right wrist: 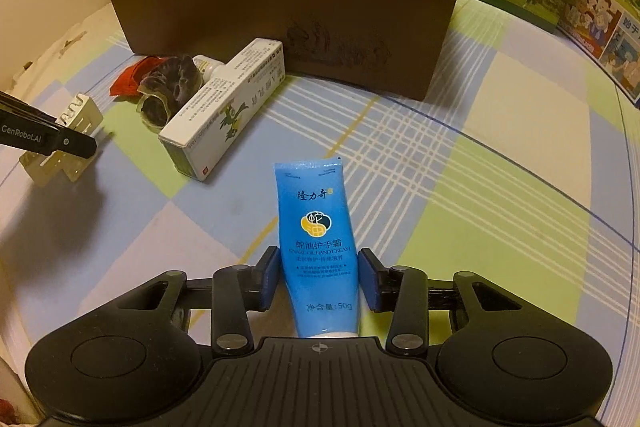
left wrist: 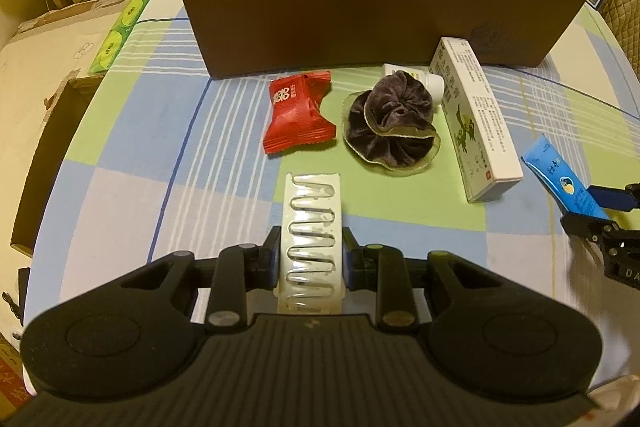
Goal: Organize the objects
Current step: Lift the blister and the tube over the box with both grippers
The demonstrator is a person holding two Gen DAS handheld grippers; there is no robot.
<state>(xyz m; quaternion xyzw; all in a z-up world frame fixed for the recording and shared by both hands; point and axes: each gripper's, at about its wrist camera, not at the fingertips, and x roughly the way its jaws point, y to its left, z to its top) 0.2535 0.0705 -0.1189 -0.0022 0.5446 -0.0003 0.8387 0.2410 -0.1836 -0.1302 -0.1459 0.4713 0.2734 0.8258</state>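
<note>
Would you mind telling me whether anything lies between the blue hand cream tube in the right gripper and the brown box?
Nothing visible does. The blue hand cream tube sits between the right gripper fingers, and bare checked cloth runs ahead to the brown box. The white carton lies left of that path.

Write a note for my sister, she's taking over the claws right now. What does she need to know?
Left claw: shut on the blister strip.
Right claw: around the blue hand cream tube, apparently gripping it.
On the checked cloth, in front of the brown box: red packet, dark scrunchie, white carton, small white bottle.
Done: nothing visibly boxed.
Left: probably all six into the box.
</note>
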